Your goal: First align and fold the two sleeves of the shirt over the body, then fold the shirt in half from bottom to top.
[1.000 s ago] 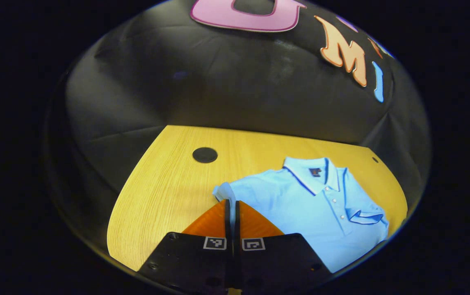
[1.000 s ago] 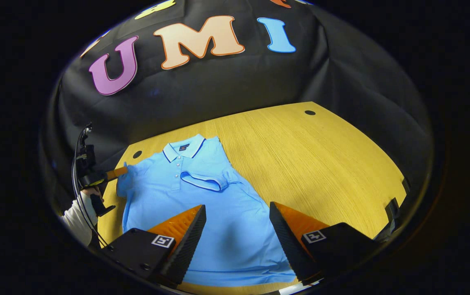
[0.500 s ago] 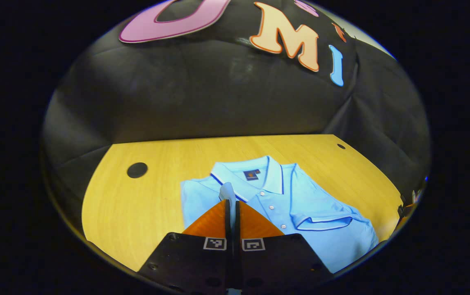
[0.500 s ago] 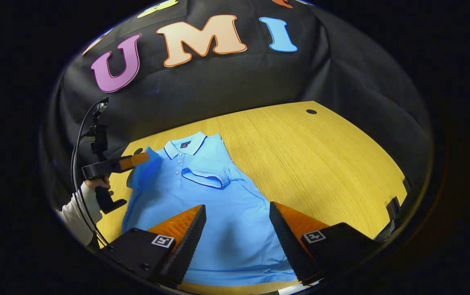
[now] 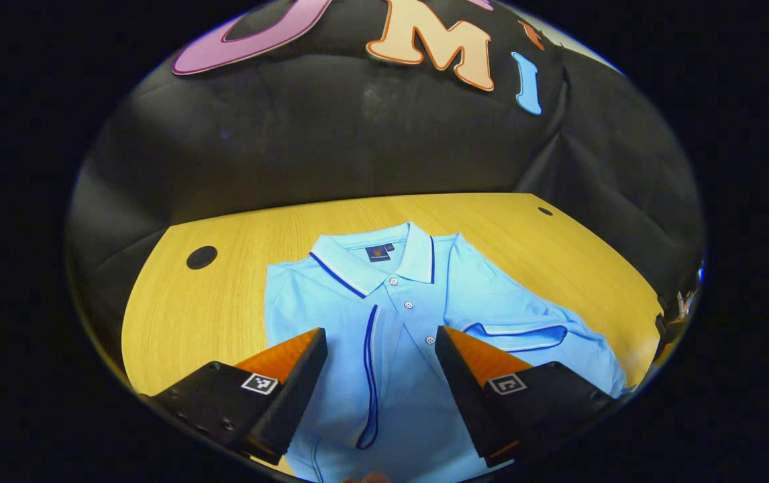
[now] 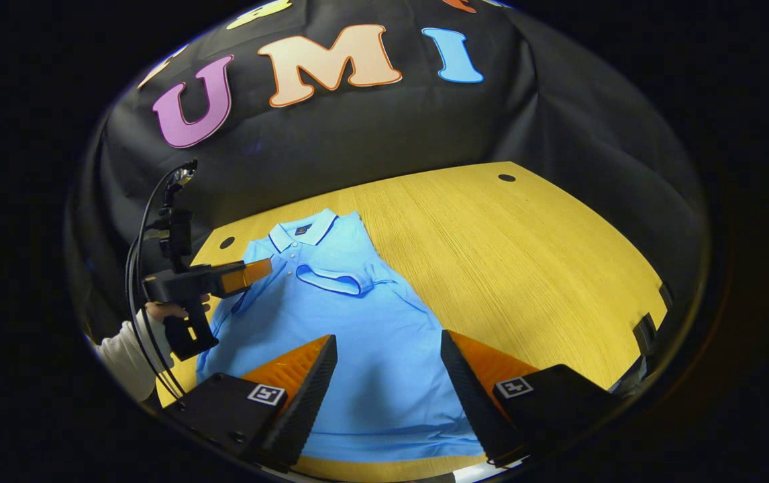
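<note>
A light blue polo shirt (image 5: 331,302) lies face up on the wooden table (image 5: 223,295), collar (image 5: 378,258) toward the wall. Both sleeves lie folded over its body: one with a dark-trimmed hem (image 5: 368,362) runs down the chest between my fingers, the other (image 5: 519,332) lies across to the right. My left gripper (image 5: 380,332) hovers open above the chest, holding nothing. My right gripper (image 6: 388,335) stands open over the shirt's lower half (image 6: 384,302). The right gripper view has the left gripper (image 6: 250,274) beside the collar, held by a hand (image 6: 170,310) in a white sleeve.
Bare table (image 6: 525,255) stretches to the right of the shirt. Round dark holes sit in the tabletop near the back corners (image 5: 201,257) (image 6: 506,178). The black booth wall rises right behind the table. A cable (image 6: 139,228) loops above the left gripper.
My left gripper carried the sleeve it pinched rightward over the chest, then opened and let it go; the sleeve now lies on the body. The right gripper barely moved.
</note>
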Available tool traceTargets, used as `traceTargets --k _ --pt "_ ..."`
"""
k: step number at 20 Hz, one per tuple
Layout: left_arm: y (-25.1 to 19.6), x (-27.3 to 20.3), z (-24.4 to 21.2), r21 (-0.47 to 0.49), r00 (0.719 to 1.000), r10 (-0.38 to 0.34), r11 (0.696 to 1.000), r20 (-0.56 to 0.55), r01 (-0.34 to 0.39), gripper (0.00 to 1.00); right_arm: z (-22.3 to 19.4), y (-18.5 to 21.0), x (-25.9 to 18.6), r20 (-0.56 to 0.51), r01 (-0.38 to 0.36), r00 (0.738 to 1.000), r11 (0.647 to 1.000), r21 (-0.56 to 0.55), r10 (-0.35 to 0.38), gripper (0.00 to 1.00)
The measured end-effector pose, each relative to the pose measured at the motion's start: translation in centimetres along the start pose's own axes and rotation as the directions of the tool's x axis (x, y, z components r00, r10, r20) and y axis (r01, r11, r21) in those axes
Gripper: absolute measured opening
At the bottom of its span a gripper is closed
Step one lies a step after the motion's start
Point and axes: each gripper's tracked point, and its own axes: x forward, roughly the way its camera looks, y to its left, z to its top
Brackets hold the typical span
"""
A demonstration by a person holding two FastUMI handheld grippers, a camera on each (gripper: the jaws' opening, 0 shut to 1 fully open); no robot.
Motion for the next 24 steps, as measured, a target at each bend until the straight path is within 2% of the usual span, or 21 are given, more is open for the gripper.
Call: traceTargets --k 4,7,11,14,19,24 --pt "0.8 -5.0 -1.3 -0.047 0.998 0.063 0.997 0.013 -0.062 0.96 -1.1 -0.2 -0.8 -0.003 -0.035 0.999 0.997 -0.063 0.035 0.98" --pt "1.5 -10.0 -3.4 -0.066 0.990 0.141 0.988 0.022 -0.139 0.96 -2.4 -0.7 -1.5 -0.002 -0.075 0.997 0.992 -0.099 0.075 0.98" --pt "1.2 -16.9 -8.2 -0.066 0.971 0.239 0.969 -0.013 -0.239 0.96 -5.5 -2.2 -2.7 -0.042 -0.132 0.991 0.982 -0.138 0.128 0.98" --pt "0.5 -20.9 -12.5 -0.102 0.952 0.300 0.947 -0.054 -0.304 0.96 -8.1 -3.7 -3.4 -0.077 -0.155 0.986 0.978 -0.140 0.145 0.97" --pt "-1.1 -24.9 -18.9 -0.182 0.923 0.359 0.907 -0.137 -0.380 0.96 -11.4 -6.3 -4.1 -0.099 -0.144 0.986 0.982 -0.125 0.132 0.98" --pt "-2.9 -26.2 -22.2 -0.188 0.914 0.377 0.897 -0.147 -0.400 0.96 -14.3 -7.0 -3.9 -0.116 -0.149 0.984 0.982 -0.120 0.135 0.98"
